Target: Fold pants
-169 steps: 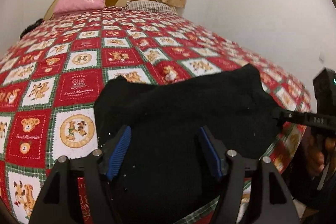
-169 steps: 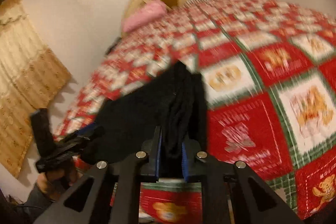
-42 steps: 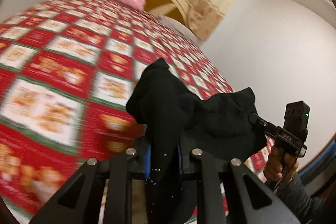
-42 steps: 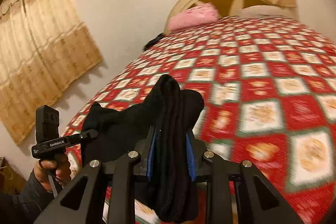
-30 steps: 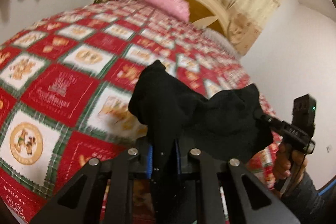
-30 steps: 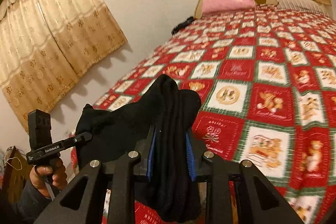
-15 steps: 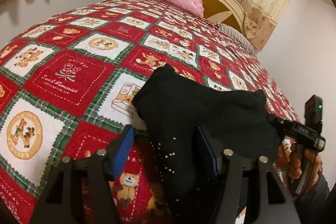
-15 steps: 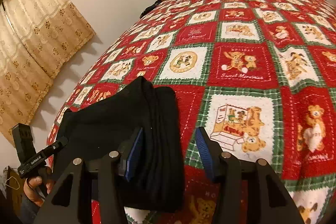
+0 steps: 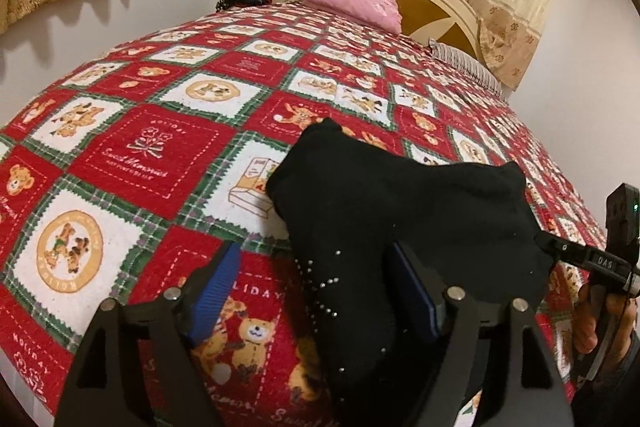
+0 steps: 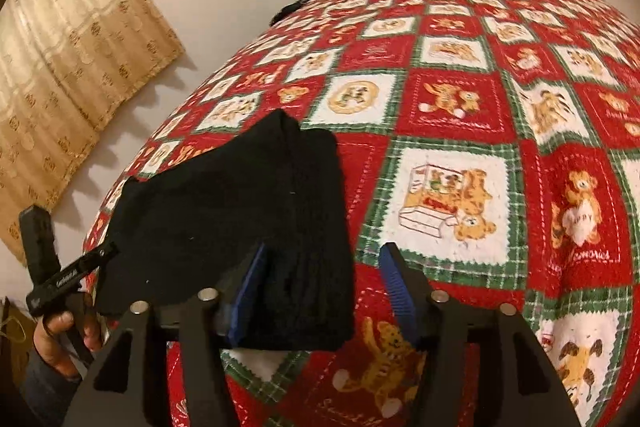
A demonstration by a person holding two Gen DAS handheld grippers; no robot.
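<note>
The bed (image 9: 168, 155) with its red teddy-bear quilt carries the black pants (image 9: 400, 203), folded into a bundle lying at the near edge, long axis running left to right between my two hands. My left gripper (image 9: 320, 291) straddles the bundle's left end, jaws opening, cloth between them but no longer pinched. My right gripper (image 10: 320, 283) sits at the right end, jaws also opening, fabric against the left pad only. The bundle's near edge is hidden behind my gripper frames, and black on black swallows the fold lines.
</note>
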